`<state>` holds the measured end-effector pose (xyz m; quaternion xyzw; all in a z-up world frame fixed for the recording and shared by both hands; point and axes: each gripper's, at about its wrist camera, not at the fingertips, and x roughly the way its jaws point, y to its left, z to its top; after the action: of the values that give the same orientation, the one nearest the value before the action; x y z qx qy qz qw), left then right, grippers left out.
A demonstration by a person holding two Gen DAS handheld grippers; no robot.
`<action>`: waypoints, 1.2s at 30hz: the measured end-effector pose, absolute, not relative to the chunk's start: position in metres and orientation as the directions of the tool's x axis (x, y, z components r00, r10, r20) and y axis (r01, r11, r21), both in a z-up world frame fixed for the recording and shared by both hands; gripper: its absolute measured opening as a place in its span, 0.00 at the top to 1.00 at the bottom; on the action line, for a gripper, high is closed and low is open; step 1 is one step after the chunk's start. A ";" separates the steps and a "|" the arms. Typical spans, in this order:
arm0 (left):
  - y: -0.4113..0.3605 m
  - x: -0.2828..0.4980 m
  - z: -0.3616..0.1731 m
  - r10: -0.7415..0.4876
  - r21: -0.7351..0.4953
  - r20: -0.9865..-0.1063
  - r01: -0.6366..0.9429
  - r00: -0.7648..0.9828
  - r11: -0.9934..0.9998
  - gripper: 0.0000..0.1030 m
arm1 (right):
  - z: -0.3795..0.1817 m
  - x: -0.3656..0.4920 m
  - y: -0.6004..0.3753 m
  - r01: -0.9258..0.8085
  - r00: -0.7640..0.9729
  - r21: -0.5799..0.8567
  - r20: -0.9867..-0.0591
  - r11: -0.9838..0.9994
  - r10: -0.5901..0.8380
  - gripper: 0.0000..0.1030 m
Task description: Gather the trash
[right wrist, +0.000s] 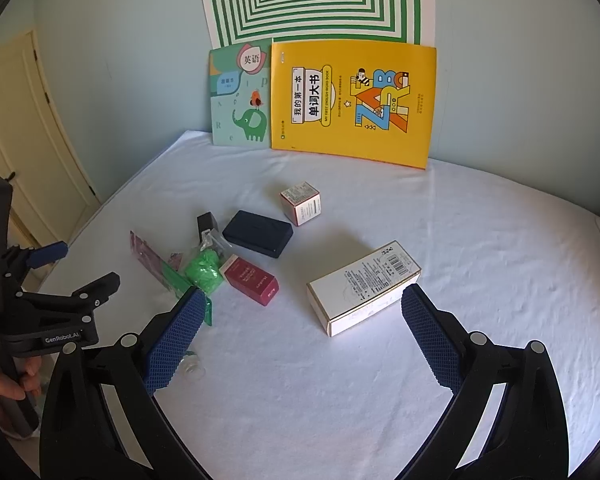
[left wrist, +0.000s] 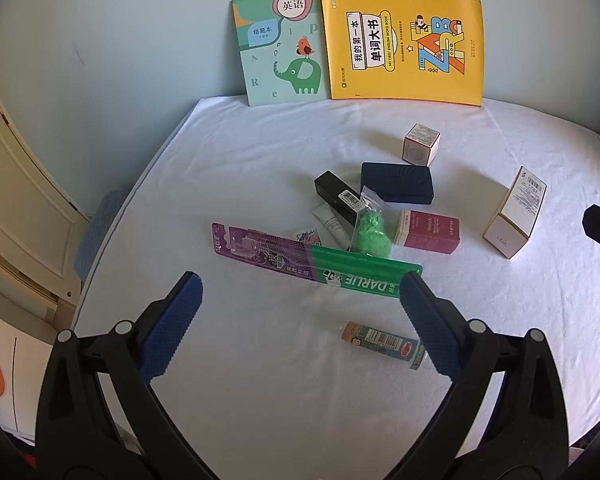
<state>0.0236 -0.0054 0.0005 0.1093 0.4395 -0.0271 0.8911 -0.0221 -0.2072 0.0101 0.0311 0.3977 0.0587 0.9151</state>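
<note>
My left gripper (left wrist: 300, 284) hangs spread wide and empty over the white tablecloth (left wrist: 240, 184), the Darlie toothbrush pack (left wrist: 316, 258) just past its tips; my right gripper (right wrist: 300, 298) gapes wide too, with the white carton (right wrist: 362, 288) lying ahead between its fingers, untouched

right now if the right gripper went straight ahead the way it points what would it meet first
Most likely the long white box lying on the white cloth. It sits just ahead of the open right gripper, roughly between its jaws' line, though depth is hard to judge through the fisheye.
</note>
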 end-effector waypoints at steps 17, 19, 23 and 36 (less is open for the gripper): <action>-0.005 0.023 -0.001 0.047 0.168 -0.793 0.144 0.608 0.975 0.06 | 0.009 -0.022 -0.205 -0.087 0.673 0.105 -0.727 0.991 0.136 0.06; -0.004 0.024 -0.001 0.043 0.163 -0.795 0.145 0.606 0.976 0.06 | 0.009 -0.022 -0.205 -0.088 0.673 0.103 -0.727 0.991 0.135 0.06; -0.004 0.024 -0.001 0.045 0.166 -0.794 0.144 0.607 0.975 0.06 | 0.008 -0.022 -0.205 -0.090 0.671 0.101 -0.729 0.991 0.135 0.06; -0.002 0.029 -0.003 0.050 0.168 -0.801 0.143 0.596 0.975 0.06 | 0.005 -0.017 -0.203 -0.097 0.660 0.099 -0.738 0.990 0.139 0.06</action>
<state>0.0288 -0.0021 -0.0025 0.1079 0.4487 -0.0261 0.8868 -0.0169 -0.2027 0.0055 0.0256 0.4070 0.0647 0.9108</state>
